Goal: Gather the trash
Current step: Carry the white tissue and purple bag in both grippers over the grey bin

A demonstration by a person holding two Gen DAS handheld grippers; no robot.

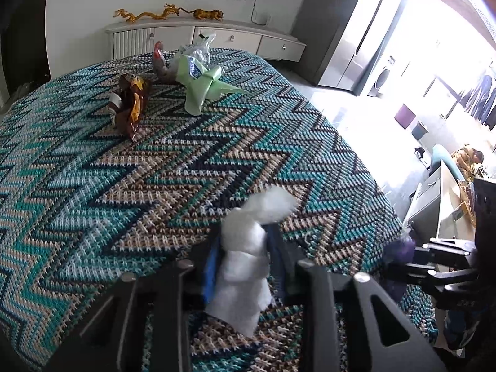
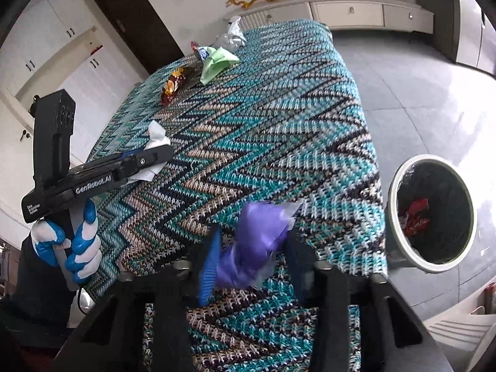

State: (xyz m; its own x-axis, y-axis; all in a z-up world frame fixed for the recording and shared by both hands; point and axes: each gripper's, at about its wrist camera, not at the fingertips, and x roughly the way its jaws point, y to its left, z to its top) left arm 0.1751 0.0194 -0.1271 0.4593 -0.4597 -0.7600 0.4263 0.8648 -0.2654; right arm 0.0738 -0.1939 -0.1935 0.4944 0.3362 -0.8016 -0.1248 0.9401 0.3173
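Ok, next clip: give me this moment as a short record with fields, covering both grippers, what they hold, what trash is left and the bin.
left gripper: shut on white tissue
right gripper: shut on purple plastic bag
surface: zigzag-patterned cloth
trash left on the cloth: brown wrapper, green wrapper, clear plastic bag and a reddish wrapper, grouped at the far end
bin: on the floor beside the cloth's right edge, dark liner, red wrapper inside
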